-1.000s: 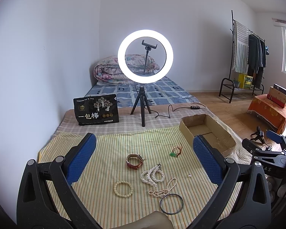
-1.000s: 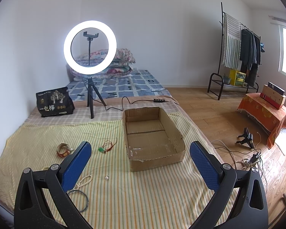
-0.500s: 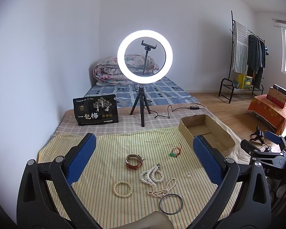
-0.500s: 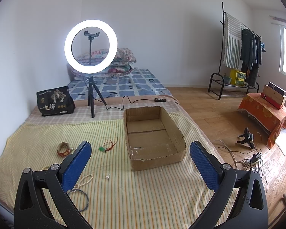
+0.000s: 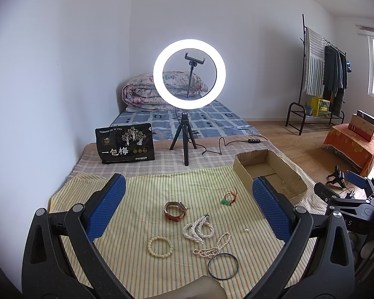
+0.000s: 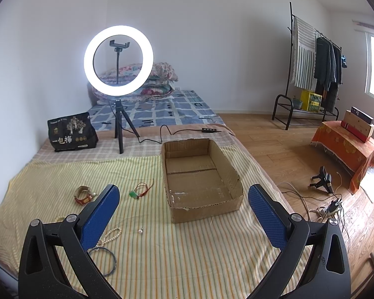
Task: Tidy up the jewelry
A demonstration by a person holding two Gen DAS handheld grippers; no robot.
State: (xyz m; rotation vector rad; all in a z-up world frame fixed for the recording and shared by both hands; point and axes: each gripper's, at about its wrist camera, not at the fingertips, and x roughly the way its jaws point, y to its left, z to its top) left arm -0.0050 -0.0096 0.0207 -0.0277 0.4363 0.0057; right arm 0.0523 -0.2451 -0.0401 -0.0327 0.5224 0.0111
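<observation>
Left tongs [image 5: 188, 211]: blue-padded black two-finger gripper, jaws spread wide, holding nothing, hovering above the yellow striped cloth [image 5: 142, 194].

Between its fingers, left to right:
- cream beaded bracelet [image 5: 160, 246], low and nearest the left finger;
- brown leather strap bracelet [image 5: 175, 211], farther ahead;
- white pearl multi-loop bracelet [image 5: 198, 229], centre;
- pale pearl strand [image 5: 213, 246], just below that, touching the thin dark metal bangle [image 5: 223, 266] at the near edge;
- green pendant on red cord [image 5: 228, 198], ahead toward the right finger;
- single small pearl bead [image 5: 246, 229], just beside the right finger.

Beyond the right finger: open brown cardboard box [image 5: 269, 172], nothing visible inside.

Right tongs [image 6: 183, 214]: same make, jaws spread wide, holding nothing. The cardboard box lies straight ahead between the fingers, its near wall closest. The jewellery sits left of and partly behind the left finger; the pendant and bead show just inside it.

Behind both: lit white ring light on black tripod [image 5: 189, 74], black printed snack bag [image 5: 124, 145] to its left.
</observation>
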